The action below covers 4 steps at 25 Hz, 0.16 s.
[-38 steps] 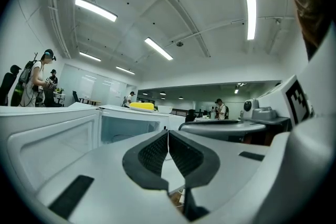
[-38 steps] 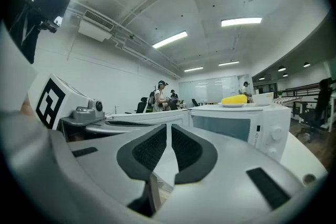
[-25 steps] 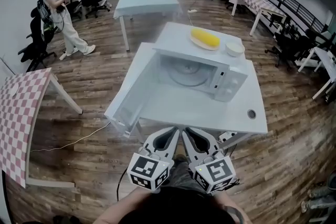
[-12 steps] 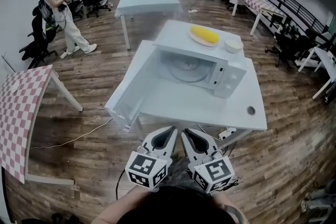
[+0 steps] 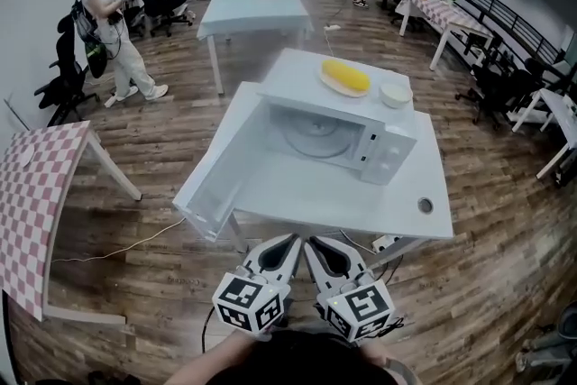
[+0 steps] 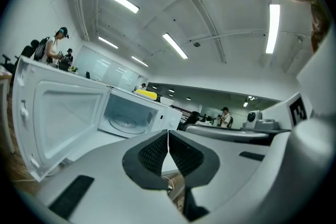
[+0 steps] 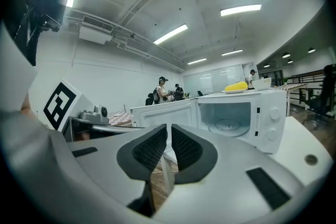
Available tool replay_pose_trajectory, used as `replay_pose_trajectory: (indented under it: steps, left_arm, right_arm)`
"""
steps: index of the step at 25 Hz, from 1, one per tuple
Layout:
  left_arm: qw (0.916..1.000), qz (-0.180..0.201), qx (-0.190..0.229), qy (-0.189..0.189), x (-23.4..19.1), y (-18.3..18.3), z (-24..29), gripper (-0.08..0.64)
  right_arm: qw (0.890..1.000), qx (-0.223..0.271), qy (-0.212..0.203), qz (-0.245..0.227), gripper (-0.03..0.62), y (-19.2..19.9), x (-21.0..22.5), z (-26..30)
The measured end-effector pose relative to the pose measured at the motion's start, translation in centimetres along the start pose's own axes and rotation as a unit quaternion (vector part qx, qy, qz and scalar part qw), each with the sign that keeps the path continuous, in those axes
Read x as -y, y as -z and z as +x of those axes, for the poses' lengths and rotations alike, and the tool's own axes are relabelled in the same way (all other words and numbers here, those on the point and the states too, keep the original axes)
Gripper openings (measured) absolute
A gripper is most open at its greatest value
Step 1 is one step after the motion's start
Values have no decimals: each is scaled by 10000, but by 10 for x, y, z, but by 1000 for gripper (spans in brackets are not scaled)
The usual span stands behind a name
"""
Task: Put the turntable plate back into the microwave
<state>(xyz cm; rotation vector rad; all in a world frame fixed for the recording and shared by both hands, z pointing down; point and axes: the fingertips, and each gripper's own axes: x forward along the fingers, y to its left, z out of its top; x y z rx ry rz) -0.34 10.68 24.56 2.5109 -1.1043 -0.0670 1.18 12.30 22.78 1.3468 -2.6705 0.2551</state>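
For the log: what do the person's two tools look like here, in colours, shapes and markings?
The left tool and right tool match: light grey moulded shells that narrow towards the tips. The pads inside are black and finely ribbed. Each carries a white cube printed with black square markers. No cable shows on either.

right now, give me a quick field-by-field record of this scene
microwave: on the white table
door: open, swung out to the left
turntable plate: lying inside the cavity
on top of microwave: yellow item and white bowl
left claw: shut, nothing in it, short of the table
right claw: shut, nothing in it, short of the table
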Motion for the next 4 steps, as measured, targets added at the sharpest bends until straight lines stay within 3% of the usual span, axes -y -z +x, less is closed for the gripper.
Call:
replay_pose_trajectory:
  steps: [4]
  left_arm:
    - [9983,-507,-274,-113,2,37,-6,17]
  right_arm:
    - [9987,-447,-90,210,46,32,-1,-4]
